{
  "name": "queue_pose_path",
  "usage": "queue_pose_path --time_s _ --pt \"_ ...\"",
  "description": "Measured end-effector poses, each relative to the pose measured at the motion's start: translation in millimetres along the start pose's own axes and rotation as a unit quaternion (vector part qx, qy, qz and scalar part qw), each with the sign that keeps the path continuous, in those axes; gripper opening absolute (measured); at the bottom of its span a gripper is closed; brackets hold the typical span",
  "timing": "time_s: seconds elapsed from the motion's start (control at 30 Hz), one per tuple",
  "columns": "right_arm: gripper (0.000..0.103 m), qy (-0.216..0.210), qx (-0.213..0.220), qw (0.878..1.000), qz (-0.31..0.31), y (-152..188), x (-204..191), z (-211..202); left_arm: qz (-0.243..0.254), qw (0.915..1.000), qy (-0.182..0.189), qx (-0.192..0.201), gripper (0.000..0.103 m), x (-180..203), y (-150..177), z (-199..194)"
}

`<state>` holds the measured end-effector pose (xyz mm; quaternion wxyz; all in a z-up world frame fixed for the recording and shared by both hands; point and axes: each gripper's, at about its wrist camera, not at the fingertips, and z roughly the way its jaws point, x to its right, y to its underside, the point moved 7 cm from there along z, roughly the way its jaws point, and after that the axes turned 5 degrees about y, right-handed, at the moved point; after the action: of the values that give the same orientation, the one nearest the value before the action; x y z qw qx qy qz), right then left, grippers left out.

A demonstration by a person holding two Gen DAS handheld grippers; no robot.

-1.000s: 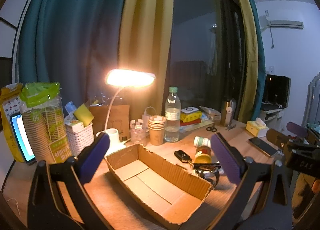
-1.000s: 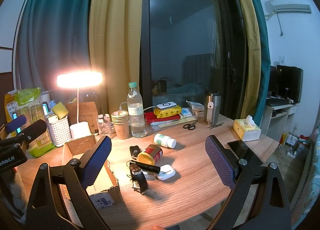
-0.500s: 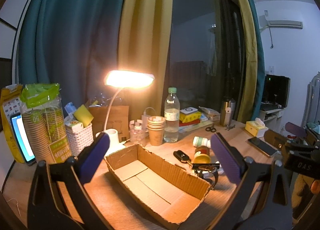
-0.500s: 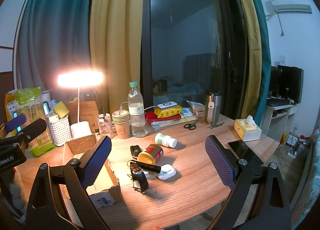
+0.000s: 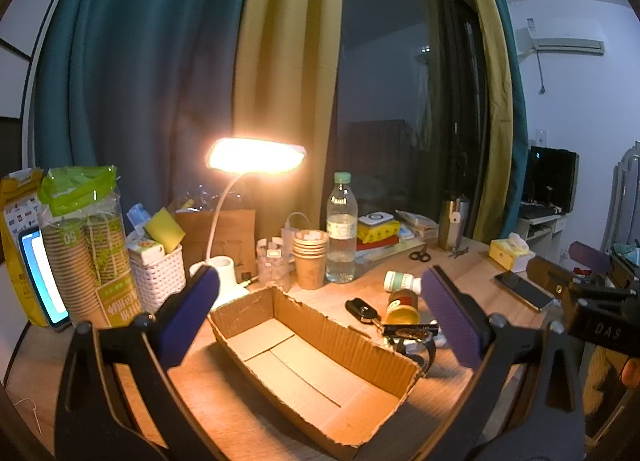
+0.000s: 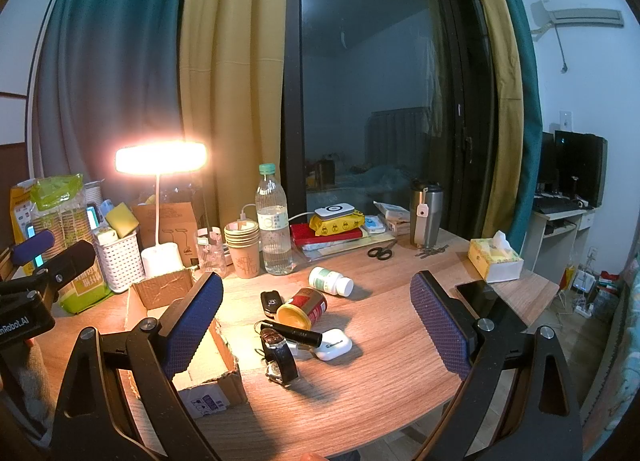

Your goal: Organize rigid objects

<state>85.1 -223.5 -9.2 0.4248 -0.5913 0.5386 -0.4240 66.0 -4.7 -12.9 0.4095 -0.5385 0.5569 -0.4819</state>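
I held both grippers released: left gripper [image 5: 320,317] over the empty box [image 5: 308,365]; right gripper [image 6: 316,317] should approach the watch [image 6: 282,361] squarely.

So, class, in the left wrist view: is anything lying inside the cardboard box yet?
No: the box shows only its bare cardboard floor, while the small items, such as the red can, lie on the table beside it.

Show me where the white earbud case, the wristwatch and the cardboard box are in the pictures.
earbud case [image 6: 334,344]: right wrist view, on its white lid.
wristwatch [image 6: 281,357]: right wrist view, on the dark strap.
cardboard box [image 5: 320,331]: left wrist view, on its far corrugated wall.
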Motion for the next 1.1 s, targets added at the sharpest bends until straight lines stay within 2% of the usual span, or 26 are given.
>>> queue_pose_path --time_s 0.6,0.67,1.1 --pt "0.097 0.0 -0.002 1.0 0.0 1 1 -1 0.001 1.0 0.002 -0.003 0.101 3 3 0" --pt "0.097 -0.001 -0.003 1.0 -0.002 10 -5 2 0.001 1.0 0.002 -0.006 0.101 3 6 1" --pt "0.097 -0.006 -0.044 0.999 -0.007 34 -11 31 -0.016 0.998 -0.012 -0.061 0.101 -18 36 25"
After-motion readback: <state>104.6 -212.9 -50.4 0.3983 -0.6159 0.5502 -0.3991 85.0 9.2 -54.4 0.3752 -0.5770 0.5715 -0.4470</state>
